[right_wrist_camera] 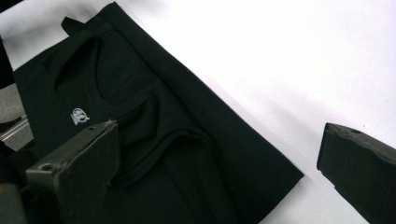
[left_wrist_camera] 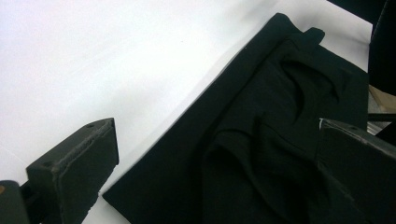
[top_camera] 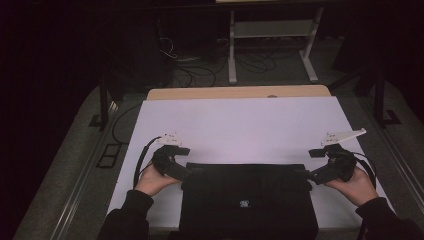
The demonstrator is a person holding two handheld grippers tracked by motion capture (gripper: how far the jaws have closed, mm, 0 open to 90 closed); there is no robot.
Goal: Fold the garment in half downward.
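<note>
Two grippers, jaws wide, nothing held: left gripper (top_camera: 187, 172) at 9 o'clock of the black folded garment (top_camera: 247, 200), right gripper (top_camera: 309, 175) at 3 o'clock. Garment lies at the white table (top_camera: 240, 125) near edge. Advice: pinch both far corners evenly, catching all layers, before lifting.

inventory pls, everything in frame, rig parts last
folded garment: 1, black, small white logo, near edge of the sheet, between the grippers
sheet: 1, white, covers the tabletop
tabletop: 1, light wood, strip showing at the far edge
stand: 1, white legs, on the floor beyond the table
cables: several, dark, on the floor beyond the table
left gripper: 1, black, open, at the garment's left far corner
right gripper: 1, black, open, at its right far corner
hands: 2, dark sleeves
</note>
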